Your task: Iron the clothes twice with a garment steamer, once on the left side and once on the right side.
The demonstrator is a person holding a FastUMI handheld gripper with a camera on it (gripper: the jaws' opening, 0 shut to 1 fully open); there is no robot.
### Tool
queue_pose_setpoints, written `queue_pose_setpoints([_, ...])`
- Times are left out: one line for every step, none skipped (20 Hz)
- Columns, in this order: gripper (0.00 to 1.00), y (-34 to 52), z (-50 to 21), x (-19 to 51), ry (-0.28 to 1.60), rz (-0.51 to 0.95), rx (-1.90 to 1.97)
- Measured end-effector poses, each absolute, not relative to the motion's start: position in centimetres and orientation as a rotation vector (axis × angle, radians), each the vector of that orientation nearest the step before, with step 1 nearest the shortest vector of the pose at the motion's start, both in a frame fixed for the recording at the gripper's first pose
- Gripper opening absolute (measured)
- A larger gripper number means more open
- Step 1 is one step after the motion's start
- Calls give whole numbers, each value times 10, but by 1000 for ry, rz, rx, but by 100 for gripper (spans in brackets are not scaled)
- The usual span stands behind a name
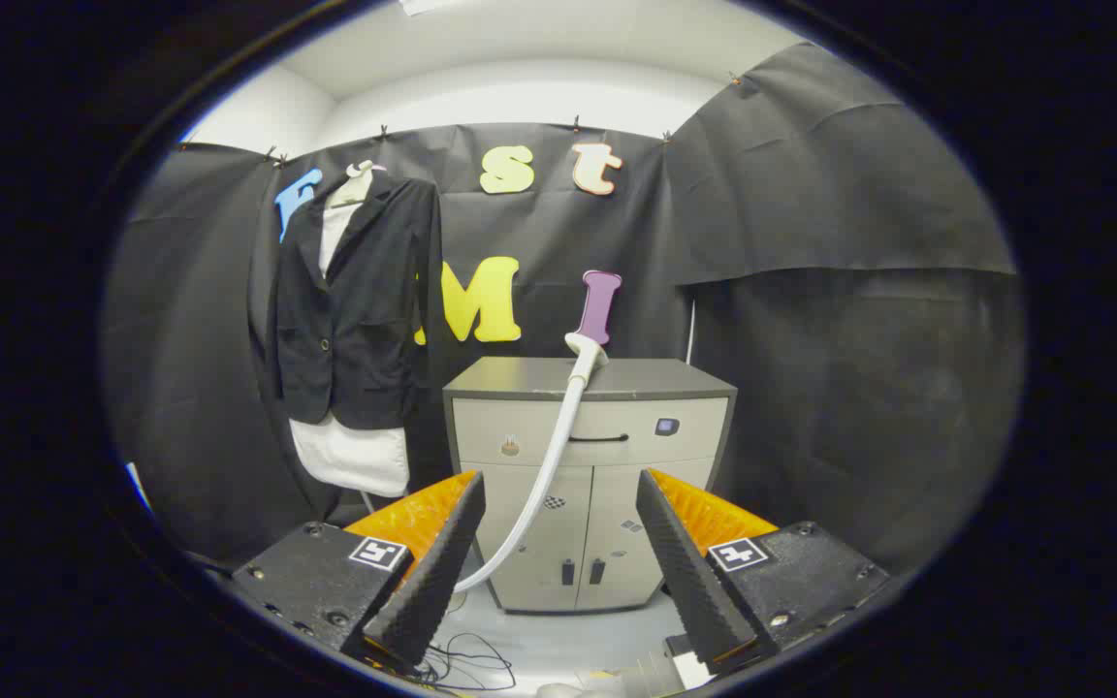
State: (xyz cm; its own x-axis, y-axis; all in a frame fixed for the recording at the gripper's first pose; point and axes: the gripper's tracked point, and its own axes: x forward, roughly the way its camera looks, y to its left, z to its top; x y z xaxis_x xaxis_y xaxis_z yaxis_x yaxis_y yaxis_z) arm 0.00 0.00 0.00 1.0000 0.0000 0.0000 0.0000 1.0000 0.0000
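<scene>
- Gripper (pixel 558 553) fingers stand wide apart and clamp nothing, pointed toward the grey cabinet (pixel 590 480) well beyond them — a stance that suits an approach, with room left between the jaws for a handle.
- Steamer head (pixel 586 351) rests on the cabinet's top, near the middle of its front edge, and tilts up against the booth wall; I judge it is parked there so the handle stands within reach from the front.
- Pale hose (pixel 541 475) drops from the head over the front edge, crosses the drawer and the left door, and runs down toward the floor past the left finger; its lower end is hidden.
- Dark jacket (pixel 357 301) hangs on a hanger against the wall, beyond the cabinet's left side and above its top, with a white garment (pixel 353 456) showing below its hem — hung flat and open, it offers both sides to the steam.
- Neither pass looks begun: the steamer is ungrasped, so taking its handle comes first.
- Loose cables (pixel 466 667) lie on the floor just ahead of the fingers.
</scene>
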Motion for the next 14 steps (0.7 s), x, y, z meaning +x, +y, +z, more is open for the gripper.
queue_pose_setpoints([98,0,0,0,1,-6,3])
queue_pose_setpoints([98,-1,1,0,1,-13,6])
queue_pose_setpoints([98,-1,2,-1,-5,-17,6])
queue_pose_setpoints([98,-1,3,-1,-10,-24,3])
queue_pose_setpoints([98,1,5,-2,-15,-25,1])
queue_pose_setpoints([98,3,7,-2,-17,-23,1])
queue_pose_setpoints([98,5,8,-2,-19,-23,-1])
queue_pose_setpoints([98,5,8,-2,-21,-25,-4])
queue_pose_setpoints([98,6,9,-1,-22,-26,-5])
queue_pose_setpoints([98,7,8,0,-19,-26,-5])
queue_pose_setpoints([98,9,8,0,-16,-25,-3])
queue_pose_setpoints([98,10,8,2,-14,-25,-2])
queue_pose_setpoints([98,10,9,3,-13,-26,-5])
queue_pose_setpoints([98,11,10,4,-14,-25,-7])
